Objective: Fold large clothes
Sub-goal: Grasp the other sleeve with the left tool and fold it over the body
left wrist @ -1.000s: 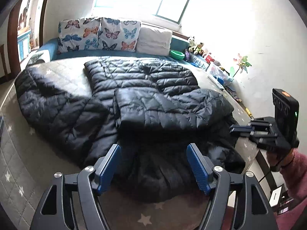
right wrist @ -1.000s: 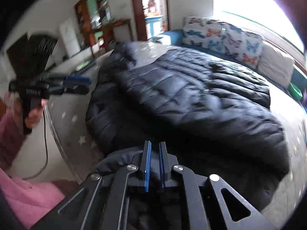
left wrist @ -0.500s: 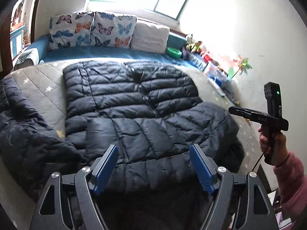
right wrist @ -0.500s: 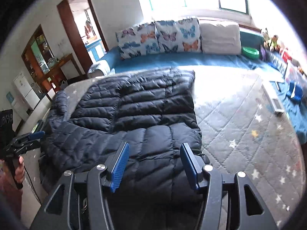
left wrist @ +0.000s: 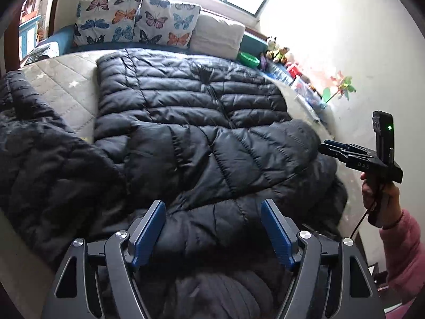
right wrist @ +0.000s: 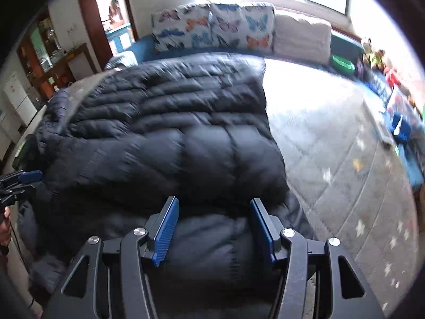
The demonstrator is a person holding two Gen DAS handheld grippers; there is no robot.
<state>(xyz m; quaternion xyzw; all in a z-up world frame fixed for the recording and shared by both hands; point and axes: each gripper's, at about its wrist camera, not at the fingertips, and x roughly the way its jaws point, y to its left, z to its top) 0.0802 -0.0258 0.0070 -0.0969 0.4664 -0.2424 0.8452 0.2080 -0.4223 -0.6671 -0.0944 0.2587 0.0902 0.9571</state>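
A large black quilted puffer jacket (left wrist: 191, 122) lies spread on the grey star-quilted bed (left wrist: 66, 90), one sleeve folded across its body and another (left wrist: 39, 154) lying out to the left. My left gripper (left wrist: 212, 220) is open and empty, just above the jacket's near hem. My right gripper (right wrist: 213, 218) is open and empty over the jacket (right wrist: 170, 122) near its right edge; this view is motion-blurred. In the left wrist view the right gripper (left wrist: 342, 148) shows side-on at the bed's right side. The left gripper (right wrist: 24, 178) shows at the left edge of the right wrist view.
Butterfly pillows (left wrist: 132, 21) and a white pillow (left wrist: 217, 34) line the far end. A green bowl (left wrist: 248, 58), toys and clutter (left wrist: 297, 79) run along the right wall. Bare quilt (right wrist: 332, 146) lies right of the jacket. A doorway and wooden cabinet (right wrist: 53, 53) are at far left.
My right gripper let go of the jacket and opened between 1.0 s and 0.5 s ago. Both grippers moved in over the jacket's near part. The sleeve now lies folded across the body.
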